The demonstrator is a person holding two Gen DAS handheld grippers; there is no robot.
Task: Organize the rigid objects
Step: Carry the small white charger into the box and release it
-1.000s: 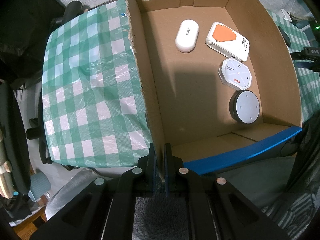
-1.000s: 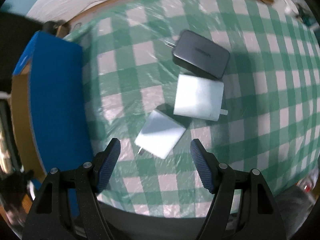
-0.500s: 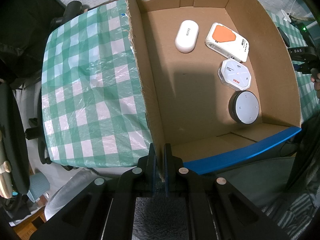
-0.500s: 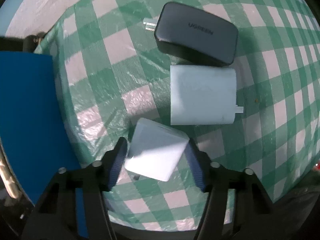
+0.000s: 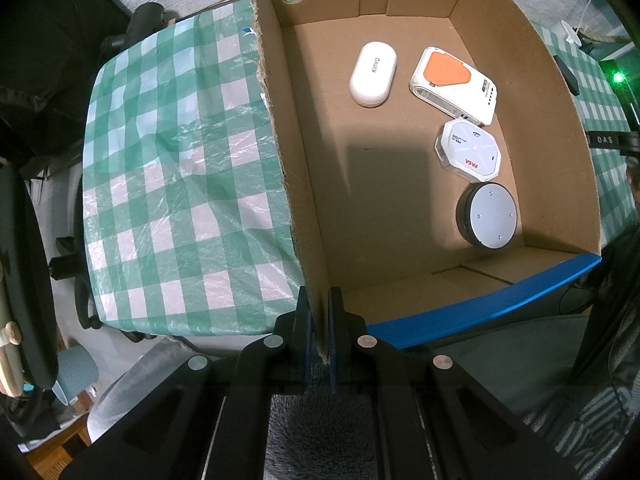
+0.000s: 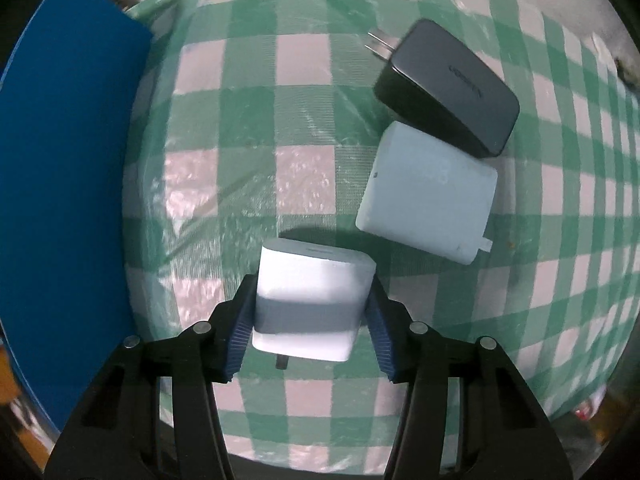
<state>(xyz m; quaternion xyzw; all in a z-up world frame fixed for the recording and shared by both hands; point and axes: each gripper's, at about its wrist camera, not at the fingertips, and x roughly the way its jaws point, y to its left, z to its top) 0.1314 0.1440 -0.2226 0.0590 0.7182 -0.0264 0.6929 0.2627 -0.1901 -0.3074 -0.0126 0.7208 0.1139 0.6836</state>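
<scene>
In the left wrist view the cardboard box (image 5: 400, 208) fills the centre and right of the frame on the tablecloth (image 5: 176, 184). Four devices sit inside: the oval case (image 5: 373, 74) upper centre, the rectangular unit (image 5: 454, 85) to its right, the octagonal puck (image 5: 469, 154) below that, the round disc (image 5: 488, 215) lowest. In the right wrist view the small charger (image 6: 310, 300) lies bottom centre, the larger charger (image 6: 428, 192) upper right of it, touching the UGREEN charger (image 6: 448, 84) above.

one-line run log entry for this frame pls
left tool: shut on box wall | right tool: closing around small white charger | in box: four items | on table: two chargers

Left wrist view: straight down, high over cardboard box (image 5: 400, 208) at checked tablecloth (image 5: 180, 168) edge. Right wrist view: straight down, close over same cloth; shares blue box flap (image 6: 68, 184).
</scene>
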